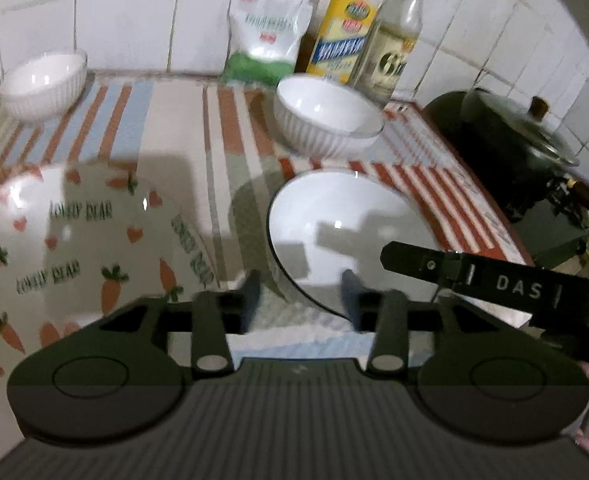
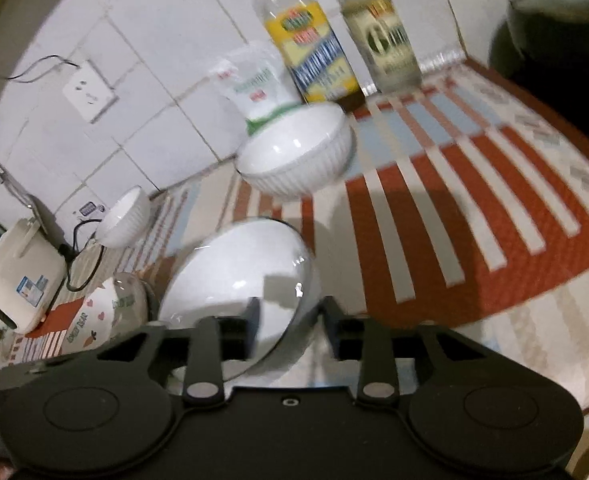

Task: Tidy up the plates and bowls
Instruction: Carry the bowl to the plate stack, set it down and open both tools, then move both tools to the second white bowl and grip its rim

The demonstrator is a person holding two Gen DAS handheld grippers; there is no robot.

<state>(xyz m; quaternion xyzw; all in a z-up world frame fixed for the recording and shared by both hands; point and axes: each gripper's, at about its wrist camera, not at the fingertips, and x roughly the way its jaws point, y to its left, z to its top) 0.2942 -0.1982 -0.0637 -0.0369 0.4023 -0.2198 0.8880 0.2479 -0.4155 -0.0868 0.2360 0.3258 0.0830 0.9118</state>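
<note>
Little looks sorted: both grippers, left (image 1: 302, 300) and right (image 2: 290, 320), gape astride the plate (image 1: 346, 236) rim at centre, unclamped, while two bowls (image 1: 326, 116) stand apart behind, unstacked.

"LOVELY BEAR", seemingly, on carrot plate (image 1: 66, 240)

A home kitchen: white wall tiles (image 1: 134, 20) behind a worktop (image 1: 214, 128) under a striped cloth, 2 oil bottles (image 1: 342, 28), a lidded pot (image 1: 510, 136), bowls (image 1: 326, 120) and a small cooker (image 2: 18, 280) plugged in.
</note>
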